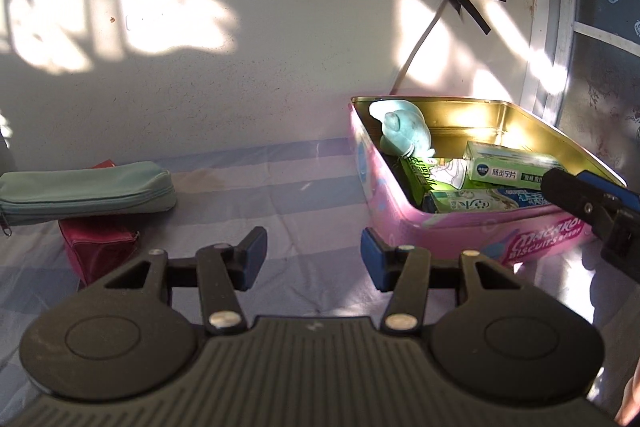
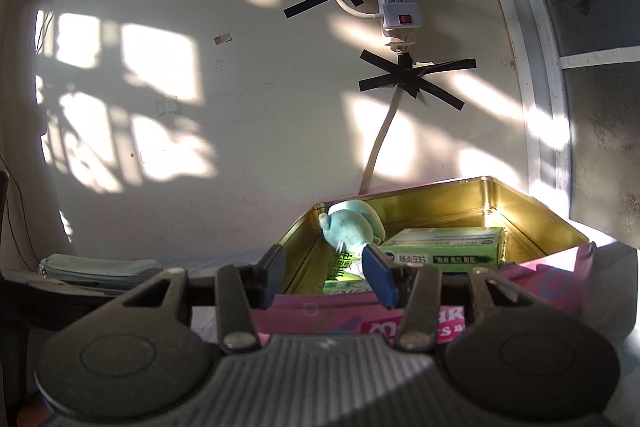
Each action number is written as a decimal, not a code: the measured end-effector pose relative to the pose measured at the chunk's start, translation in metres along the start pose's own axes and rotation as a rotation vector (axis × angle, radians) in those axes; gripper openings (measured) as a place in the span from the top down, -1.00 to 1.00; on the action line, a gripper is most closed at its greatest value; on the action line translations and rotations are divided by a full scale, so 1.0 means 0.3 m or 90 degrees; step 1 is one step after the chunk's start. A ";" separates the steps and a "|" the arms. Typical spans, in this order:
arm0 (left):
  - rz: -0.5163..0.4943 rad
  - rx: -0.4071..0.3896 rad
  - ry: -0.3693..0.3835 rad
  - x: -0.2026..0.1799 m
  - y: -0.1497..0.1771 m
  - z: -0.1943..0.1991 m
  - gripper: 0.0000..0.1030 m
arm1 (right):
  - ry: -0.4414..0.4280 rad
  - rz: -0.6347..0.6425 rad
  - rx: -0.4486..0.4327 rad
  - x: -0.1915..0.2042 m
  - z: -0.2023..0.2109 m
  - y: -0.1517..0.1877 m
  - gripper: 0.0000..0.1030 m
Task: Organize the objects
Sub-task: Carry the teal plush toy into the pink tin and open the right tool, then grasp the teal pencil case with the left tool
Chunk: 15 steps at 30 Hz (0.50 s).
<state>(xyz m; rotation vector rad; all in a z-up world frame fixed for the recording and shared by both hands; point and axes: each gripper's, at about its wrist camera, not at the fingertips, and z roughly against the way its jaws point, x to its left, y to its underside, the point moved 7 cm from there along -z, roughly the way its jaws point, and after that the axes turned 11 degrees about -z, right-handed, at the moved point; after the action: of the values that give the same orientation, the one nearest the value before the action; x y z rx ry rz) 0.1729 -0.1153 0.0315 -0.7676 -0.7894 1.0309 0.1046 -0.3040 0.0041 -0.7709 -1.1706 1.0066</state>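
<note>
Left wrist view: the left gripper [image 1: 314, 259] hangs spread and empty, with the green pouch [image 1: 86, 193] and red pouch [image 1: 100, 247] off to its left and the pink tin [image 1: 460, 231], already packed, to its right. The right gripper [image 2: 326, 277], jaws also spread, sits at the tin's near wall. Next, I'd guess, the pouches need fetching.

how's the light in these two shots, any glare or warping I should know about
Left wrist view: hard sun patches on the wall, glare inside the tin. Right wrist view: same window-shaped patches, a bright spot on the tin's gold wall, window frame bowed by the fisheye, gripper base soft.
</note>
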 end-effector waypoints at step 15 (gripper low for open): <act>0.064 0.022 -0.072 0.323 0.187 0.048 -0.07 | -0.062 0.086 0.067 0.272 -0.033 0.122 0.12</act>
<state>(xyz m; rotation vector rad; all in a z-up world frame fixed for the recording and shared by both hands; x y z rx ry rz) 0.1660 -0.0046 0.0104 -0.7305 -0.8348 1.1829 0.1123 -0.2145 -0.0010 -0.7316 -1.1508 1.2198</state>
